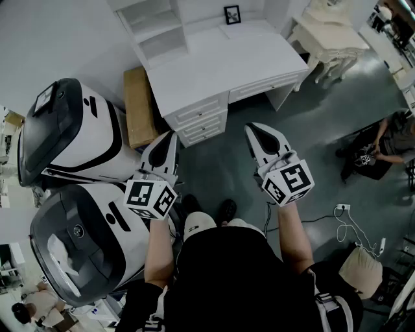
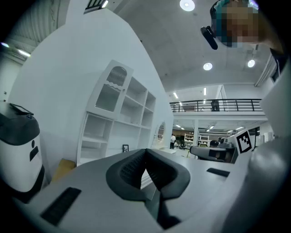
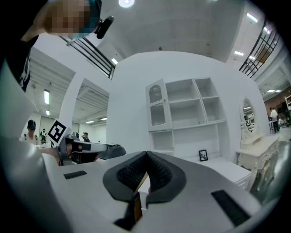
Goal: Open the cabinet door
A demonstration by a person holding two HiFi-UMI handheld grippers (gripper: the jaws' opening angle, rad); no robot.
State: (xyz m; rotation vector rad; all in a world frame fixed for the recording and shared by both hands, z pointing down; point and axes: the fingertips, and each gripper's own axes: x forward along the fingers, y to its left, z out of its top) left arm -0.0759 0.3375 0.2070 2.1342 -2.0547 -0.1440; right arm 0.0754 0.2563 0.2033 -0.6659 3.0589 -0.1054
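Note:
A white desk (image 1: 220, 65) with a shelf hutch (image 1: 152, 26) stands ahead of me. The hutch's one glazed cabinet door (image 2: 110, 90) (image 3: 156, 103) is at its upper left and looks closed. Both grippers are held level over the floor in front of the desk's drawers (image 1: 198, 118), well short of the hutch. My left gripper (image 1: 170, 135) (image 2: 145, 152) has its pads meeting at the tip, with nothing between them. My right gripper (image 1: 251, 128) (image 3: 146, 154) is likewise shut and empty.
Two large white-and-black machines (image 1: 71, 130) (image 1: 84, 240) stand at my left, with a cardboard box (image 1: 137, 107) against the desk's side. A small picture frame (image 1: 232, 14) sits on the desk. A white dressing table (image 1: 331, 32), a seated person (image 1: 389, 139) and floor cables (image 1: 343, 224) are on the right.

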